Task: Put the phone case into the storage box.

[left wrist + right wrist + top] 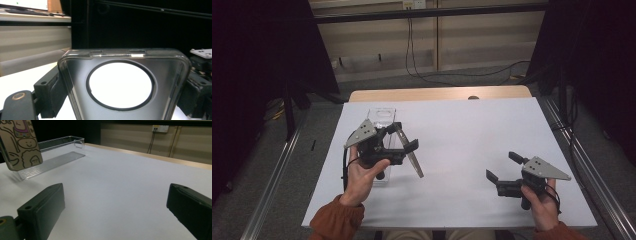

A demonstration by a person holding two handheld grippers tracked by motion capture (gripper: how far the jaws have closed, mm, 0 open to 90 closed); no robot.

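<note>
From above we look forward and down on the table. Each gripper camera sits low, close behind its jaws. All views share the phone case.

A lab: black curtains flank the white table, metal rails line the grey carpet, cables trail along the wall.

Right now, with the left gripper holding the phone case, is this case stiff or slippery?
The phone case probably flexes a little: the left gripper clamps its thin side walls. Its glossy clear rim suggests it could slip. It looks light, sticking out unsupported without sagging.
</note>
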